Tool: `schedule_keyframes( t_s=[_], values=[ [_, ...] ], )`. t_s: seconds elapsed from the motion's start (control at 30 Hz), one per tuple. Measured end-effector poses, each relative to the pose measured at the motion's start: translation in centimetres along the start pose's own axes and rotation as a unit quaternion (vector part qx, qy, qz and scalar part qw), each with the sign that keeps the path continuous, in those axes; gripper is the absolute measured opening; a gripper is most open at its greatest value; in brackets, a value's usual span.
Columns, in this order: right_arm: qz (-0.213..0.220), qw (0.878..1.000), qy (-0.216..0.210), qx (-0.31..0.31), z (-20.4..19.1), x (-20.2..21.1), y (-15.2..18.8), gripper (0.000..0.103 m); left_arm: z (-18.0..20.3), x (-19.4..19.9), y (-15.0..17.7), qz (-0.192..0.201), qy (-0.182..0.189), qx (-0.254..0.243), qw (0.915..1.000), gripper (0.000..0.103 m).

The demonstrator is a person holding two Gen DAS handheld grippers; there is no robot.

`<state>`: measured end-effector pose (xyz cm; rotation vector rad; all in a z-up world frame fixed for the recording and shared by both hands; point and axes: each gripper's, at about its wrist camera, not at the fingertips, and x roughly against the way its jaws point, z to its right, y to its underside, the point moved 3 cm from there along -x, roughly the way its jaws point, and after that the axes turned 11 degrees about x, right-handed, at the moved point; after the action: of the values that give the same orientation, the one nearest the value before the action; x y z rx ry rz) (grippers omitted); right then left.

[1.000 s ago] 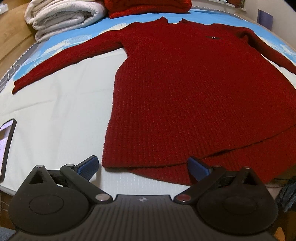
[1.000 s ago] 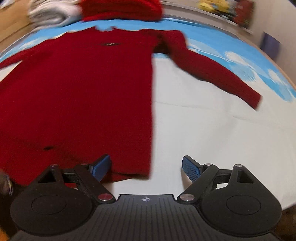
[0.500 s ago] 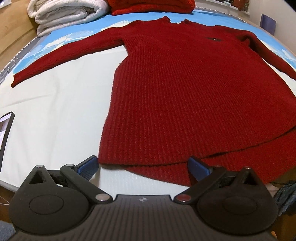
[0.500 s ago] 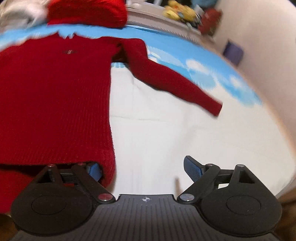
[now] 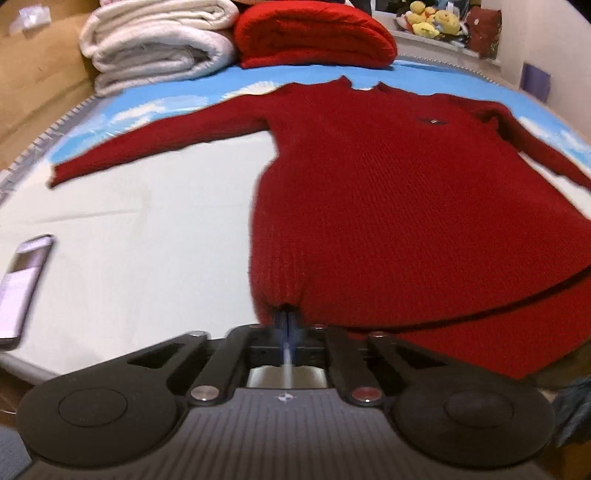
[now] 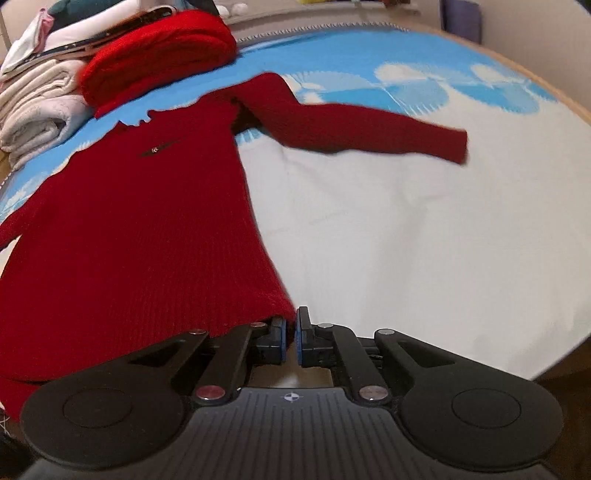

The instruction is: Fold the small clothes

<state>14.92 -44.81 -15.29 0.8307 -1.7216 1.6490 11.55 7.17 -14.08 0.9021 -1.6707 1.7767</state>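
1. The red sweater [image 5: 406, 206] is spread flat on the bed [image 5: 140, 258], filling the frame's centre and right.
2. The left gripper [image 5: 285, 319] has just been closing; its jaws are clamped on the hem's corner.
3. The right gripper [image 6: 291, 338] has just been closing; the opposite hem corner is pinched.

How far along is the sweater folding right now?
Just starting. The red sweater lies flat on the bed, both sleeves spread. In hand: the left gripper and right gripper have just closed on its hem corners. Left: every fold. A folded red garment sits behind.
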Motion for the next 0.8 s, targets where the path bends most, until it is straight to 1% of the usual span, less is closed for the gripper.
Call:
schedule_keyframes(
  t_s=[0.03, 0.07, 0.13, 0.17, 0.2, 0.23, 0.27, 0.3, 0.33, 0.4, 0.43, 0.53, 0.67, 0.73, 0.8],
  values=[
    [-0.001, 1.000, 0.009, 0.011, -0.2, 0.1, 0.1, 0.003, -0.1, 0.4, 0.2, 0.005, -0.014, -0.010, 0.9998, 0.000],
    [0.003, 1.000, 0.015, 0.018, -0.3, 0.2, 0.0, 0.003, -0.6, 0.9, 0.5, 0.012, -0.022, -0.008, 0.9997, 0.000],
    [0.027, 0.999, 0.005, 0.024, -0.7, 1.3, -0.2, 0.003, -1.8, 1.2, -0.2, 0.024, -0.016, 0.014, 0.9995, 0.000],
    [0.031, 0.999, 0.004, 0.022, -0.8, 1.5, -0.3, 0.003, -2.2, 1.0, -0.8, 0.027, -0.017, 0.020, 0.9993, 0.000],
    [0.022, 0.999, 0.010, 0.021, -0.8, 1.0, -0.5, 0.003, -2.3, 0.7, -1.0, 0.028, -0.014, 0.019, 0.9994, 0.000],
    [0.005, 1.000, 0.020, 0.024, -0.8, 0.4, -0.4, 0.003, -2.2, 0.5, -1.0, 0.020, 0.003, 0.016, 0.9997, 0.000],
    [-0.013, 0.999, 0.027, 0.029, -1.0, -0.5, -0.4, 0.003, -2.0, 0.3, -0.9, 0.004, 0.033, 0.014, 0.9993, 0.004],
    [-0.025, 0.999, 0.032, 0.036, -1.2, -1.0, -0.4, 0.003, -1.5, -0.1, -0.6, -0.016, 0.057, 0.007, 0.9982, 0.014],
    [-0.031, 0.998, 0.036, 0.045, -1.5, -1.3, -0.3, 0.003, -1.1, -0.3, -0.3, -0.022, 0.060, -0.001, 0.9980, 0.033],
    [-0.033, 0.997, 0.038, 0.051, -1.8, -1.5, -0.3, 0.003, -0.5, -0.5, 0.1, -0.013, 0.048, -0.023, 0.9985, 0.053],
    [-0.032, 0.997, 0.039, 0.051, -1.9, -1.5, -0.3, 0.003, -0.4, -0.8, 0.1, -0.012, 0.044, -0.027, 0.9986, 0.053],
    [-0.035, 0.997, 0.038, 0.050, -1.9, -1.7, -0.1, 0.003, -0.3, -1.9, -0.1, -0.017, 0.048, -0.016, 0.9986, 0.053],
    [-0.035, 0.997, 0.041, 0.054, -1.7, -2.0, -0.2, 0.003, -0.7, -1.8, -0.2, -0.003, 0.035, -0.019, 0.9992, 0.053],
    [-0.036, 0.997, 0.042, 0.055, -1.8, -2.1, -0.3, 0.004, -0.2, -1.6, -0.3, 0.014, 0.017, -0.028, 0.9994, 0.046],
    [-0.036, 0.997, 0.042, 0.055, -1.8, -2.2, -0.3, 0.004, 0.0, -1.3, -0.4, 0.027, 0.006, -0.039, 0.9989, 0.045]
  ],
)
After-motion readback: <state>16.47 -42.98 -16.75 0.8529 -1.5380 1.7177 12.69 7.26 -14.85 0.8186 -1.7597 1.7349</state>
